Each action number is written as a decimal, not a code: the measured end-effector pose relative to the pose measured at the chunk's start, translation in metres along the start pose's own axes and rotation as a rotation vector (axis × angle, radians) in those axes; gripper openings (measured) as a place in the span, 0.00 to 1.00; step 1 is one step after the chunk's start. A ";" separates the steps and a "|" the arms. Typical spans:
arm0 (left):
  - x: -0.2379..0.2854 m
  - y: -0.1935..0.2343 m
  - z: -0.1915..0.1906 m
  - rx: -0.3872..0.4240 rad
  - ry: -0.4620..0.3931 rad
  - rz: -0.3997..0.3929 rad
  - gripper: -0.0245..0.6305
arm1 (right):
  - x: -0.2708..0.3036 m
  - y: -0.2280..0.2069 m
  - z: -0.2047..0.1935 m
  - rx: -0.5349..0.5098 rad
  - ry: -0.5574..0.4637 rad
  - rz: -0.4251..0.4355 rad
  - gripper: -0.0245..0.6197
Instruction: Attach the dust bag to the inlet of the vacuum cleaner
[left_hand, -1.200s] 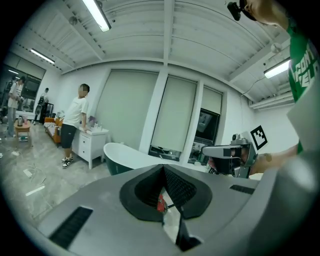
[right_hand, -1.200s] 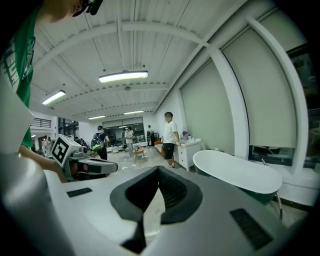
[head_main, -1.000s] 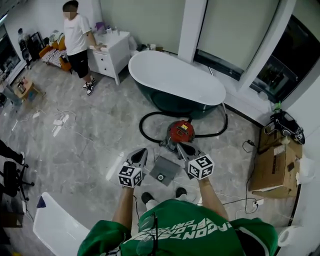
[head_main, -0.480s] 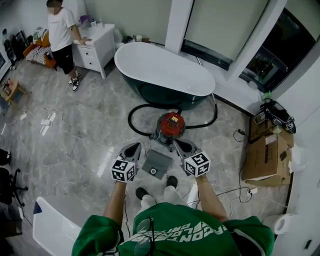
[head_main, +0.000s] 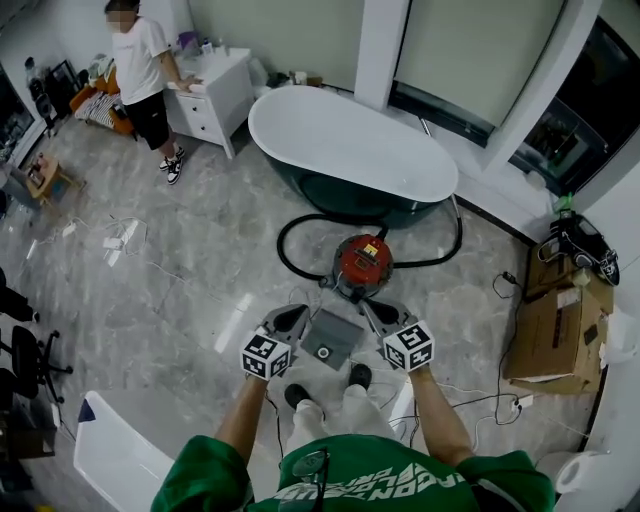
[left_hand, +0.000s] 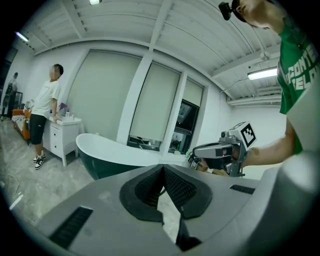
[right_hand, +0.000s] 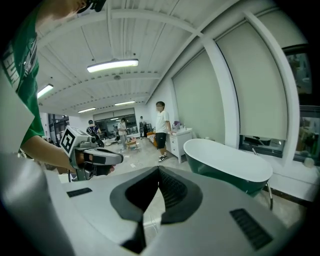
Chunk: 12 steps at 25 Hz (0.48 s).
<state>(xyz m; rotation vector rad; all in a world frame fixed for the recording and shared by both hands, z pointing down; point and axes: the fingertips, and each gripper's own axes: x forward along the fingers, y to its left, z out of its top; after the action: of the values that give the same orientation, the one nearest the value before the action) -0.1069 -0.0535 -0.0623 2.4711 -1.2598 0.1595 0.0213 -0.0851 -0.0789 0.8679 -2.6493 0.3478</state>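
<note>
Held left gripper (head_main: 290, 318) and right gripper (head_main: 378, 312), both clenched empty, flanking flat grey dust bag (head_main: 330, 338) beside round red vacuum cleaner (head_main: 362, 262); apparently pre-grasp, needed opening next.

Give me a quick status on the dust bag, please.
Left hand-held gripper and right hand-held gripper shut, empty. Dust bag on floor between them. Vacuum cleaner beyond.

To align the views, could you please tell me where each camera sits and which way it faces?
Head view: on the person's head, steeply down at the vacuum cleaner and dust bag; forearms, left gripper and right gripper show.
Left gripper view: on the left gripper, along its shut jaws toward the bathtub; right forearm shows.
Right gripper view: on the right gripper, along shut jaws, same way; left forearm shows.
Shared by all: the bathtub.
</note>
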 end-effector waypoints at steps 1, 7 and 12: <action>0.007 0.001 -0.002 0.000 0.002 -0.001 0.04 | 0.003 -0.006 -0.003 -0.005 0.007 0.005 0.05; 0.039 0.013 -0.017 0.001 0.010 -0.010 0.04 | 0.018 -0.036 -0.022 -0.006 0.038 0.020 0.05; 0.061 0.031 -0.033 0.014 0.024 -0.011 0.04 | 0.041 -0.059 -0.042 -0.009 0.050 0.018 0.05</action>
<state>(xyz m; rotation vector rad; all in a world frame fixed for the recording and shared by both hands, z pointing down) -0.0937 -0.1045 -0.0078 2.4801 -1.2385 0.1954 0.0354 -0.1392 -0.0174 0.8227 -2.6126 0.3572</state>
